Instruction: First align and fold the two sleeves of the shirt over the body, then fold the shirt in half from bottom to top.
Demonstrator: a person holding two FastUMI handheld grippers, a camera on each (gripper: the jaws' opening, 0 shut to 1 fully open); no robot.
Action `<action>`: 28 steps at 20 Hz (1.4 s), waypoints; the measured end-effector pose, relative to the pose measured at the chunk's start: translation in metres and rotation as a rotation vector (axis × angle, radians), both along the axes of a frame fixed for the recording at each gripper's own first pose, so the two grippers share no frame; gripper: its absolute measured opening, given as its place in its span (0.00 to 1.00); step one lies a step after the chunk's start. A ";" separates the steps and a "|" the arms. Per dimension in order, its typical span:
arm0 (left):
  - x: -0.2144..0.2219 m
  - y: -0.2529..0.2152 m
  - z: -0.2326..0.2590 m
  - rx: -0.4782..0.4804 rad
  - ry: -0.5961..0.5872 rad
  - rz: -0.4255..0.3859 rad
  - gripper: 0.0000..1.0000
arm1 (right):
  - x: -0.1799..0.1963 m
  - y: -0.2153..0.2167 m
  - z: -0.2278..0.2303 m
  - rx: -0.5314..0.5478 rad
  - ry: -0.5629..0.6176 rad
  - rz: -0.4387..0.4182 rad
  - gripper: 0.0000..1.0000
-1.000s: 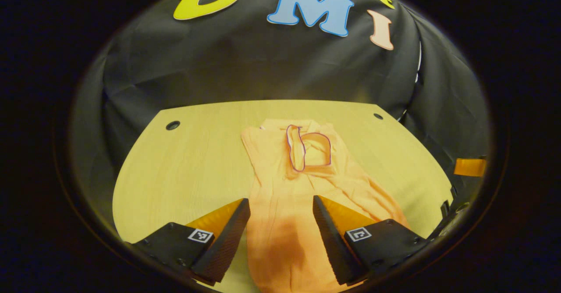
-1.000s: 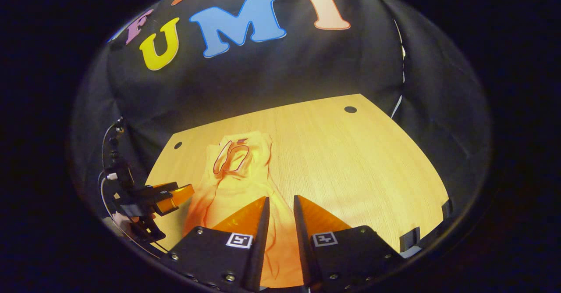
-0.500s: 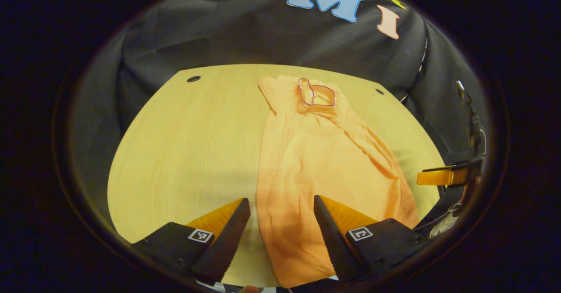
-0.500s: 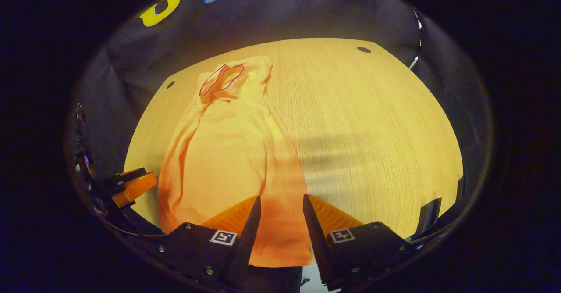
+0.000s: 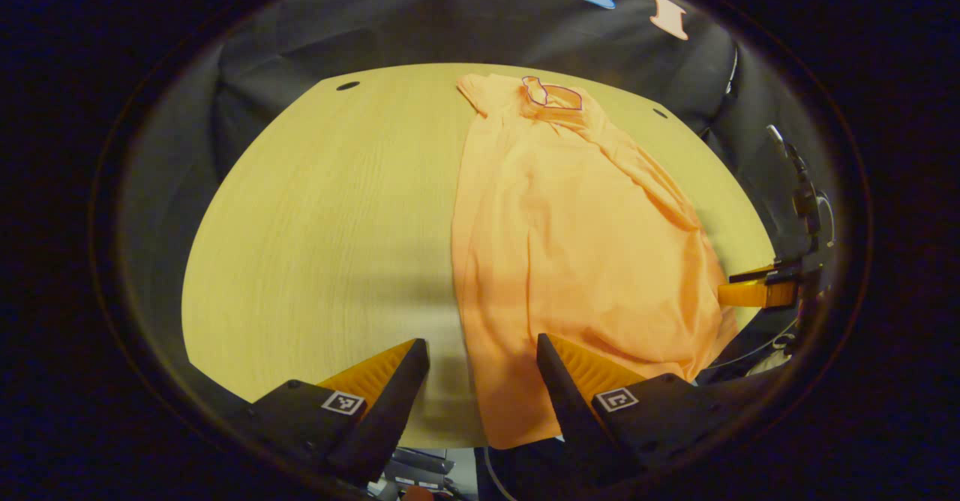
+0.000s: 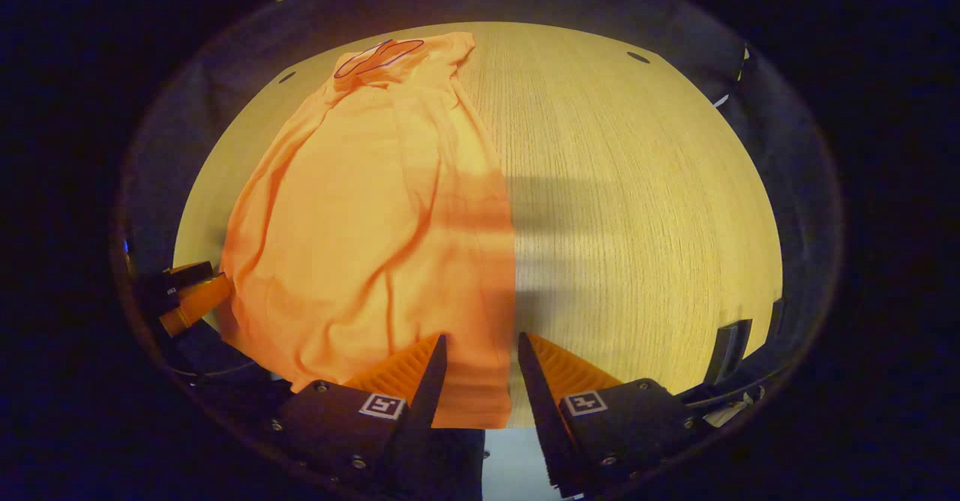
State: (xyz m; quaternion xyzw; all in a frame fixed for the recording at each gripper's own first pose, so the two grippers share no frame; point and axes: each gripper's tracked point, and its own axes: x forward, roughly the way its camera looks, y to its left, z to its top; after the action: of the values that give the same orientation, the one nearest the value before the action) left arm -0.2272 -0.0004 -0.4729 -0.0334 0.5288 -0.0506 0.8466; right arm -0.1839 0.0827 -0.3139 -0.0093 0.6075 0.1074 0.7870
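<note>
Pale wood forms the table point(image 5: 315, 216) under both hand-held grippers. At its near edge the left gripper point(image 5: 480, 381) has its fingers spread wide apart, gripping nothing; the hem corner of the orange shirt point(image 5: 577, 231) lies between them, hanging slightly over the edge. The right gripper point(image 6: 480, 373) has its fingers apart by a narrower gap, with the shirt's other hem corner lying between them, also unpinched. Compared with a second ago, both grippers have pulled back towards the near edge and tilted downward, so the whole shirt now shows, lying lengthwise with its collar point(image 6: 379, 55) at the far end of the table. Each view also catches the other gripper beside the shirt's edge.
</note>
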 end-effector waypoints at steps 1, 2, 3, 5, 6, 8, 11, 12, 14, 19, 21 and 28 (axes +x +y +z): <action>0.003 0.001 -0.001 0.016 -0.006 -0.008 0.96 | -0.002 0.001 -0.003 -0.001 0.011 0.005 0.62; 0.002 -0.002 -0.001 0.020 0.000 -0.017 0.96 | 0.001 0.001 -0.002 -0.003 -0.003 0.008 0.62; 0.003 -0.002 -0.003 0.034 0.002 -0.025 0.96 | 0.000 0.000 -0.003 -0.010 0.000 0.016 0.62; 0.001 -0.002 -0.008 0.114 0.019 -0.080 0.95 | -0.001 0.001 -0.003 -0.030 0.002 0.033 0.61; 0.006 -0.009 -0.008 0.110 -0.004 -0.106 0.95 | 0.000 0.001 -0.005 -0.037 0.002 0.042 0.61; 0.008 -0.015 -0.006 0.114 -0.008 -0.115 0.96 | 0.000 0.001 -0.005 -0.038 0.015 0.045 0.65; 0.012 -0.015 -0.005 0.109 -0.009 -0.108 0.92 | 0.000 0.001 -0.005 -0.039 0.024 0.070 0.59; 0.014 -0.017 -0.006 0.108 -0.013 -0.108 0.80 | 0.003 0.002 -0.005 -0.036 0.015 0.077 0.59; 0.019 -0.021 -0.006 0.108 -0.021 -0.115 0.52 | 0.002 0.002 -0.005 -0.034 0.011 0.076 0.23; 0.025 -0.021 -0.007 0.115 -0.030 -0.105 0.11 | 0.005 0.006 -0.005 -0.021 0.015 0.088 0.00; 0.026 -0.021 -0.007 0.111 -0.028 -0.101 0.08 | 0.004 0.004 -0.005 -0.012 0.019 0.085 0.00; 0.064 -0.018 0.017 0.070 -0.080 -0.070 0.06 | 0.030 0.011 0.011 0.030 -0.012 0.032 0.00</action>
State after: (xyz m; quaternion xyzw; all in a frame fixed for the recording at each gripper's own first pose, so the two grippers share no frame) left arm -0.1634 -0.0182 -0.4556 0.0170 0.4969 -0.0629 0.8653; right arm -0.1536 0.0935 -0.3034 -0.0077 0.6008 0.1290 0.7889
